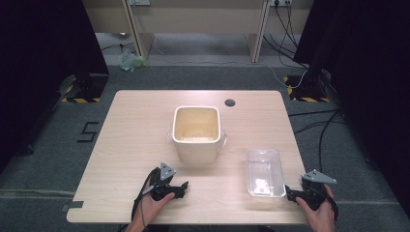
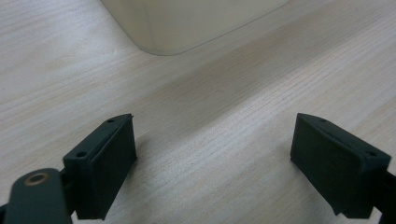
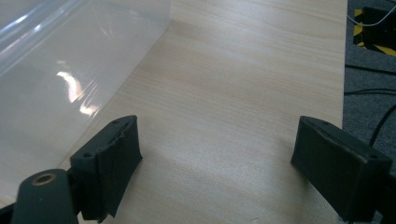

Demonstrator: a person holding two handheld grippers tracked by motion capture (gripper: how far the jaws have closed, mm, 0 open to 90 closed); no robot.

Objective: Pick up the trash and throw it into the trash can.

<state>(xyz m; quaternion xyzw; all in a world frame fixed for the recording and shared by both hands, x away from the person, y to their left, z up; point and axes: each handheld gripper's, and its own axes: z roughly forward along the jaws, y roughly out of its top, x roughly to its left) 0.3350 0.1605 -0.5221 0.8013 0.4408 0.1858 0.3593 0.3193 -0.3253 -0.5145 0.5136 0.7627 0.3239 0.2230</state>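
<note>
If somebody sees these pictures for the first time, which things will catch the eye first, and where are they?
First the cream square pot, open and standing near the middle of the wooden table. Next the clear plastic box, nearer the front at the right. The left gripper and right gripper rest near the front edge, both with jaws wide apart and holding nothing.

Two black handheld grippers are seen, left gripper (image 1: 183, 185) and right gripper (image 1: 289, 193), each topped by a grey three-cornered plate. A black cable (image 1: 139, 198) trails from the left unit. Jaws are black rectangular blocks with flat pads (image 2: 114, 161); small screw holes are noted on the top faces. Forearms are bare, no sleeves visible.
</note>
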